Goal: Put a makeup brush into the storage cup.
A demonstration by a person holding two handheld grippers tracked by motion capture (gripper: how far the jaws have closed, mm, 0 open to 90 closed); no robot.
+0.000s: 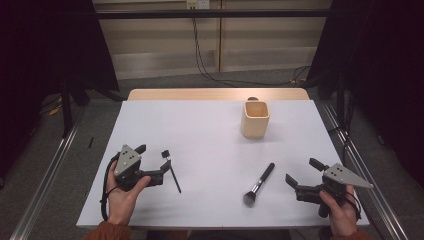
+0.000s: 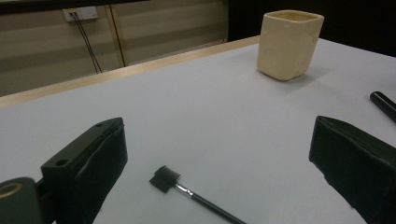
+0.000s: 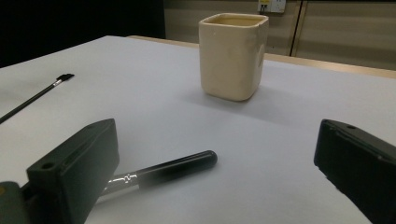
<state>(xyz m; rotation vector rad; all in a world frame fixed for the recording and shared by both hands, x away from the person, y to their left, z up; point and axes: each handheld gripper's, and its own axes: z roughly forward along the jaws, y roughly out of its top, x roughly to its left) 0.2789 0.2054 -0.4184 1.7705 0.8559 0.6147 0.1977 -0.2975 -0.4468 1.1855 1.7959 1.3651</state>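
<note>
High view: I see the white table point(image 1: 210, 135) with a cream square cup point(image 1: 255, 119) standing upright toward its far right. A large black-handled brush point(image 1: 259, 184) lies near the front edge, right of centre, bristle head toward me. A thin small brush point(image 1: 173, 174) lies at front left, just beside the left gripper point(image 1: 153, 151), whose jaws are spread apart with nothing between them. The left hand point(image 1: 121, 194) holds that gripper. The right gripper point(image 1: 302, 172) sits at front right in the right hand point(image 1: 338, 212), jaws likewise spread and empty, near the large brush but apart from it.

Left gripper view: Both jaws stand wide apart. The small brush point(image 2: 196, 196) lies on the table between them, flat head pointing away. The cup point(image 2: 288, 44) is well beyond, upper right.

Right gripper view: Jaws released, wide apart. The large brush point(image 3: 163, 171) lies between them, its handle end pointing to the right, its ferrule passing behind the left jaw. The cup point(image 3: 233, 56) stands upright farther off; the small brush point(image 3: 37, 96) lies far left.
</note>
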